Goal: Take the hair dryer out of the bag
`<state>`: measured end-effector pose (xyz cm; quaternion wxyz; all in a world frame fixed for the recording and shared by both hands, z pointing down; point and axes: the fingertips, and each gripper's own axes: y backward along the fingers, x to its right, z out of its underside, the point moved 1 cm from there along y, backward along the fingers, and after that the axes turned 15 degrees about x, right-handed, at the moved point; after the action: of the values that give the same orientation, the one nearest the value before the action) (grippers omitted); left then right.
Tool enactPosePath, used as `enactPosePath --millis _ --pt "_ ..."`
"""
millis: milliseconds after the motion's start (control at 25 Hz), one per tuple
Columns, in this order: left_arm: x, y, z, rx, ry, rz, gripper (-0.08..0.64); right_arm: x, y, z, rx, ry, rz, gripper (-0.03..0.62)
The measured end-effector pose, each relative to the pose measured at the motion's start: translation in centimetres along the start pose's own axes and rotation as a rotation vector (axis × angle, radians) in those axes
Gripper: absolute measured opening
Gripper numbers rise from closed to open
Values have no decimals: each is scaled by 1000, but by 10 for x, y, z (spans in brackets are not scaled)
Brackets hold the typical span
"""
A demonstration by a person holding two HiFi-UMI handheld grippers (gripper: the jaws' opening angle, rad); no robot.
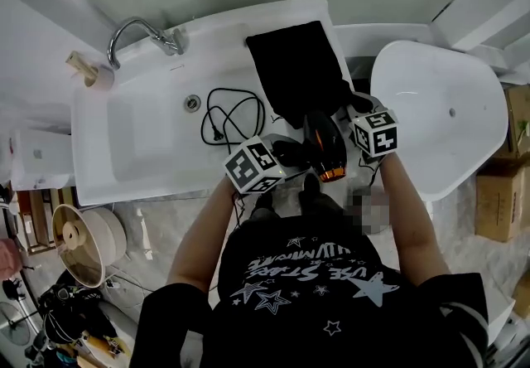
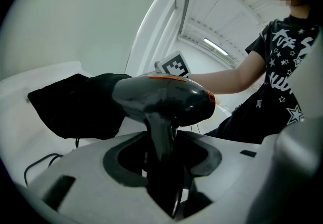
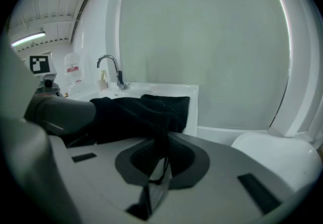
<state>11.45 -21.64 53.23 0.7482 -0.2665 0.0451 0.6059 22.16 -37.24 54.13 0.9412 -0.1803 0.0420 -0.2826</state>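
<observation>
A black cloth bag (image 1: 296,66) lies on the white counter beside the sink (image 1: 149,151). The glossy dark hair dryer (image 1: 325,141) with an orange ring sticks out of the bag's near end; its front end still meets the bag's mouth (image 2: 96,99). My left gripper (image 1: 288,152) is shut on the dryer's handle (image 2: 160,137), which stands upright between the jaws (image 2: 164,165). My right gripper (image 1: 358,105) is shut on a pinch of the bag's fabric (image 3: 160,132), and the dryer's body (image 3: 58,113) shows at the left of that view. The dryer's black cord (image 1: 233,113) lies coiled in the sink.
A chrome faucet (image 1: 142,30) stands at the sink's back left, with a small bottle (image 1: 86,70) next to it. A white oval tub (image 1: 439,122) sits to the right. Cardboard boxes (image 1: 502,192) stand at the far right, and a fan (image 1: 83,244) is on the floor at left.
</observation>
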Motion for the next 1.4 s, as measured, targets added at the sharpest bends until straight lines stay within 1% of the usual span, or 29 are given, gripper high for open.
enactPosePath --millis 280,600,800,1040,1120,1240,1400 --pt "11 18 -3 30 11 87 193 -4 -6 -1 -16 -13 24 20" --pt "20 49 -7 66 17 195 193 -9 -18 -5 -31 -8 75 20" --pt "31 70 -6 71 1 280 193 -10 -20 -5 -37 -43 139 21" --pt "42 102 2 88 -10 360 193 -20 -22 -6 -28 -90 226 21" --pt "44 110 2 99 -15 372 193 -23 -21 -7 -23 -96 252 23" --pt "42 118 1 116 -21 367 193 -26 -12 -8 -11 -90 302 31" --pt "40 121 1 123 -28 353 193 -31 5 -5 -15 -78 343 69"
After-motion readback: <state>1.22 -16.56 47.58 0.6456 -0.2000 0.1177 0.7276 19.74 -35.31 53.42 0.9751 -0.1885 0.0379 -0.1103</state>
